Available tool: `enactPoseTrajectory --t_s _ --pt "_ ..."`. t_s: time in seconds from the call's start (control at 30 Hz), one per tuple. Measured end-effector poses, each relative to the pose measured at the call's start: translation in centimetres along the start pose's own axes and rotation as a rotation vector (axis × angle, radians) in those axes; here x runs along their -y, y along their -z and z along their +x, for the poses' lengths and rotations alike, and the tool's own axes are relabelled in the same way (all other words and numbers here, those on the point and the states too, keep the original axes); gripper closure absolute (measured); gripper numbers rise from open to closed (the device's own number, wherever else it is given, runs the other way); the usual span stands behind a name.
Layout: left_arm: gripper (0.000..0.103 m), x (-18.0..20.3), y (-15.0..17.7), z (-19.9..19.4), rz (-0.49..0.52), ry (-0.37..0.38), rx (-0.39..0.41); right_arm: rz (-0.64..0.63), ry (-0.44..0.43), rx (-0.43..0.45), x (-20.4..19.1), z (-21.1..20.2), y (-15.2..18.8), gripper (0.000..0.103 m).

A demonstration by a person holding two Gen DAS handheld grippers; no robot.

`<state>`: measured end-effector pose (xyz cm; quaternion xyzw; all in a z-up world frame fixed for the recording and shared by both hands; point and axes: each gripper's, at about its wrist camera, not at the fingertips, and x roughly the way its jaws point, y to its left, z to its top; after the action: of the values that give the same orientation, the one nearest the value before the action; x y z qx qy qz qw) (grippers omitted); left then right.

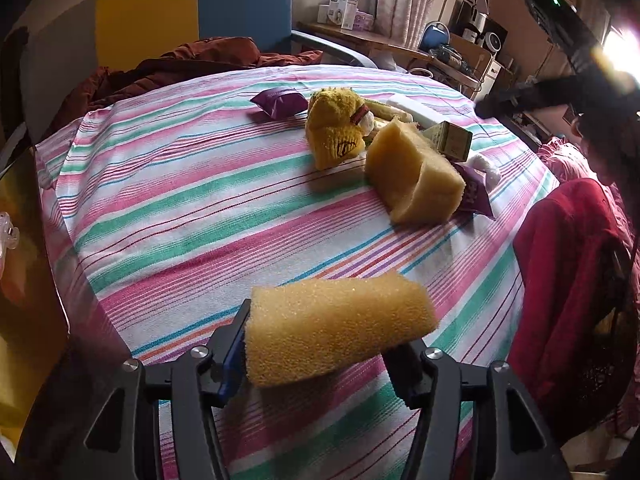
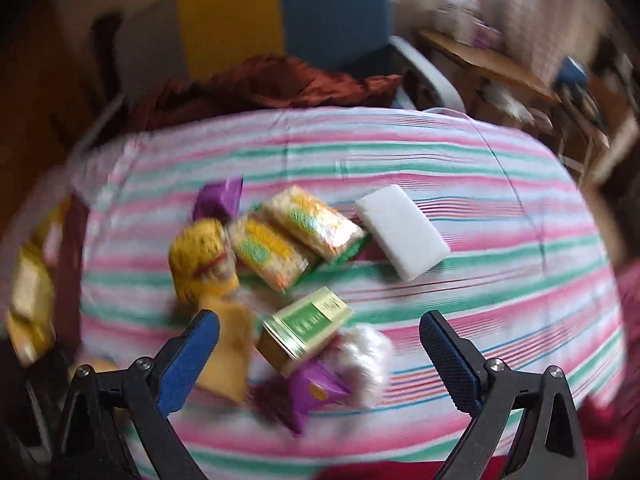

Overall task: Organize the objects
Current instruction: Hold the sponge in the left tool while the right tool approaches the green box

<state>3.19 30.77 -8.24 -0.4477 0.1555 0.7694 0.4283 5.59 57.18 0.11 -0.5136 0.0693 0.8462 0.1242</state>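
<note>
Sponge point(image 1: 340, 324) sits in left claw point(image 1: 320, 360), pinched loosely; could slip. Right claw point(image 2: 320, 344) wide open, empty.

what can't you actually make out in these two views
- Right wrist view: motion blur smears the print on the green tin and the cracker packs, so no label reads.
- Left wrist view: the held sponge covers the left gripper's right pad, so contact there is unseen.
- Left wrist view: the second sponge hides most of a purple packet.
- Left wrist view: glare washes out the right gripper, so its state is unreadable there.
</note>
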Motion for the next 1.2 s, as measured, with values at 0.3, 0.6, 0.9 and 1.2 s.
enactPoseTrajectory --t_s 0.3,0.6,0.9,1.2 --pt "0.043 0.2 -0.3 0.2 0.013 -0.011 -0.015 -0.189 -0.051 -0.130 0.2 4.0 -0.1 0.002" --pt "0.042 0.4 -0.6 0.7 0.020 -0.026 -0.028 -0.217 -0.088 -0.189 0.6 8.7 -1.8 0.023" --pt "0.042 0.6 -0.5 1.0 0.033 -0.043 -0.024 -0.156 -0.109 -0.153 2.3 9.0 -2.5 0.023" --pt "0.042 0.6 -0.6 1.0 0.035 -0.043 -0.022 -0.165 -0.138 -0.156 2.2 8.0 -2.3 0.008"
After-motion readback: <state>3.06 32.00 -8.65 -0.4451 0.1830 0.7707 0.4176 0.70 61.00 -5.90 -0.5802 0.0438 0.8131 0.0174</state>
